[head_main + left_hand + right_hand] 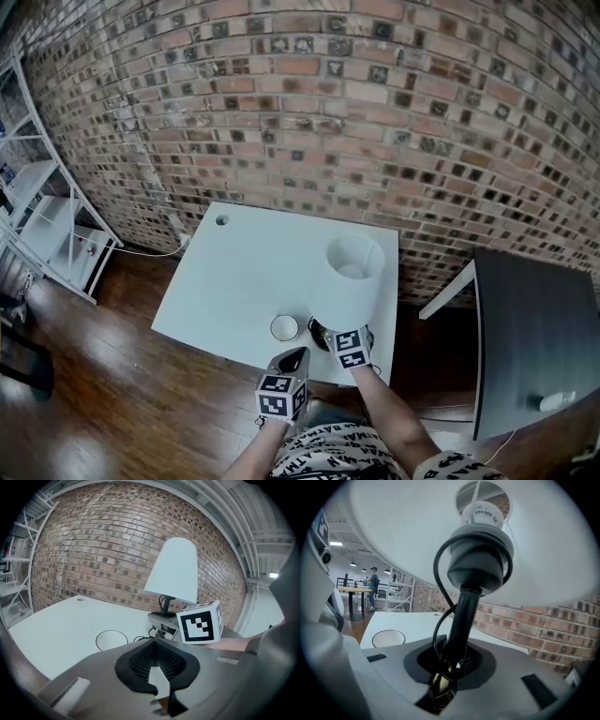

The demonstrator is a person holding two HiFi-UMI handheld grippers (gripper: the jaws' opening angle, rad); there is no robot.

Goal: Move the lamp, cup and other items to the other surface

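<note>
**Brick wall, white desk, and a lamp caught by its stem**

Red-brown brick wall (328, 112) filled the whole background, with a dark wooden floor (122, 394) below it. A white desk (234, 272) stood against the brick, and a second, dark desk (534, 328) stood well apart to its right, bearing one small white object (557, 400) near its front edge. White shelving (47, 225) leaned into the far left of the head view.

The lamp (349, 277) stood at the white desk's near right corner – white shade on top, black stem and a loop of black cord (438, 573) beneath it, base on the desk top. Just beside the base, to its left, sat the cup (284, 327), upright, round and white with a thin dark rim.

The right gripper (450, 667) was clamped on the lamp's stem low down, its jaws pressed in from both sides and the cord caught alongside.

The left gripper (157, 667) hung above the desk's near edge, near the cup but not touching it – jaws together at the tips, with nothing between them.
</note>
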